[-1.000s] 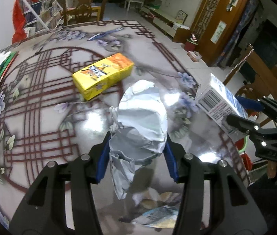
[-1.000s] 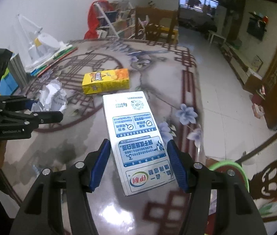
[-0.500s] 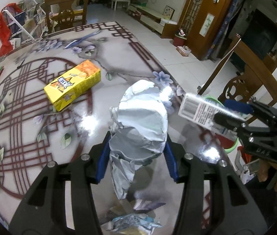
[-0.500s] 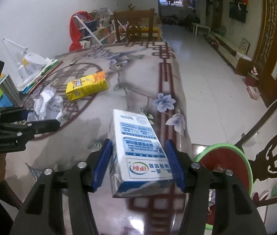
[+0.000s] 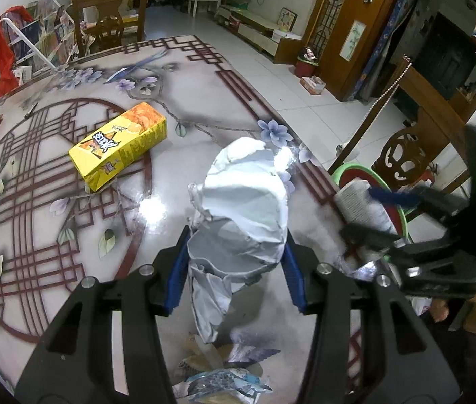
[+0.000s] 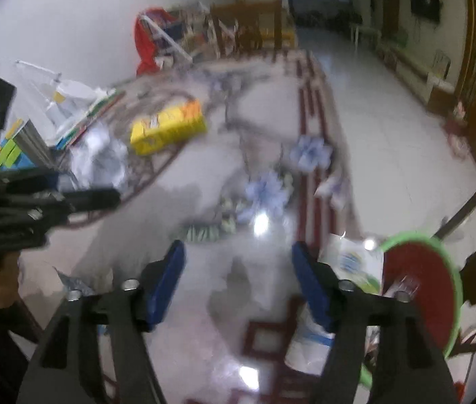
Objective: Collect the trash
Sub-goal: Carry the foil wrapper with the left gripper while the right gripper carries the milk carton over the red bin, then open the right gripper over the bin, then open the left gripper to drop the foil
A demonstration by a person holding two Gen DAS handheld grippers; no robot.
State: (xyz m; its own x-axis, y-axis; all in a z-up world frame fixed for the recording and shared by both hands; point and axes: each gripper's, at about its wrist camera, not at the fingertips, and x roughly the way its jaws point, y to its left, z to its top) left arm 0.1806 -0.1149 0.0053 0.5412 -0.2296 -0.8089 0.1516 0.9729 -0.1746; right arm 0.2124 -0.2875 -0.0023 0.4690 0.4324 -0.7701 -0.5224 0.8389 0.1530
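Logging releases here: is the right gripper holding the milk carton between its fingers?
No. In the right wrist view the right gripper is open with nothing between its fingers; the milk carton sits outside, beside the bin.

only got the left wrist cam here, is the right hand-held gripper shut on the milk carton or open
Observer: Open. The right wrist view shows nothing between the blue pads of the right hand-held gripper; the milk carton is outside its right finger.
Operator: where is it relative to the bin
Observer: Just left of the green-rimmed bin, by the table edge. Blur hides whether they touch.
Operator: anything behind my gripper i can't see
Observer: Yes. Beyond your left hand-held gripper, shut on the crumpled white wrapper, green and blue boxes stand near the wall.
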